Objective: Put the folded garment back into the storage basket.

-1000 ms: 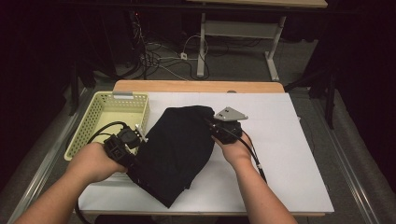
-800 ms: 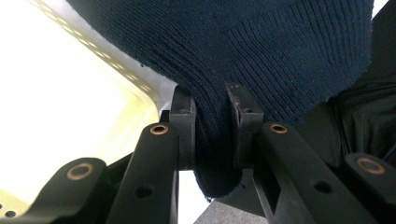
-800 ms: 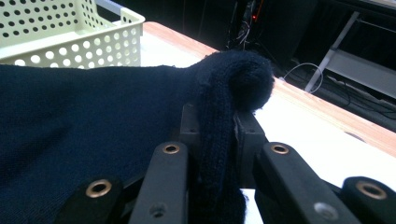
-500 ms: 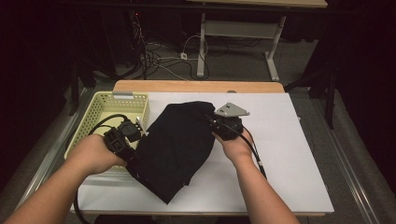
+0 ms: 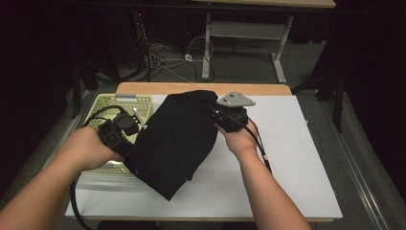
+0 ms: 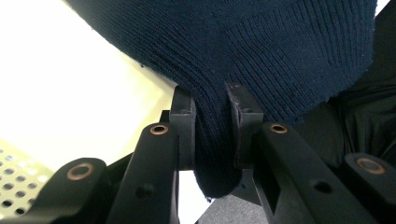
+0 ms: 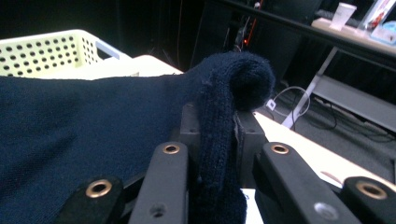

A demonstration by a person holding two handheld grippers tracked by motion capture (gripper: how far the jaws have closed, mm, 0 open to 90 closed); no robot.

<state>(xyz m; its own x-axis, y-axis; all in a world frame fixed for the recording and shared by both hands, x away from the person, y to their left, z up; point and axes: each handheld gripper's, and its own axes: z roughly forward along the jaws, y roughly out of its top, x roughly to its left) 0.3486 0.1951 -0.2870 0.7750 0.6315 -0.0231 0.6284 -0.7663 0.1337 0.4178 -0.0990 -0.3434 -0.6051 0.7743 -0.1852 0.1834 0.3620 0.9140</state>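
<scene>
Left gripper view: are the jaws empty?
No. The left gripper has a fold of the dark navy ribbed knit garment pinched between its two black pads.

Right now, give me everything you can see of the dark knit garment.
The dark knit garment is navy, almost black in the high view, with a fine ribbed weave that looks like soft wool or cotton. It is stretched slantwise between the two grippers: the left hand-held gripper pinches a bunched fold at its near-left edge, and the right hand-held gripper clamps a rolled edge at its far-right corner. Its lower point hangs over the white table sheet; whether it touches is unclear. The yellow basket sits beside it.
</scene>
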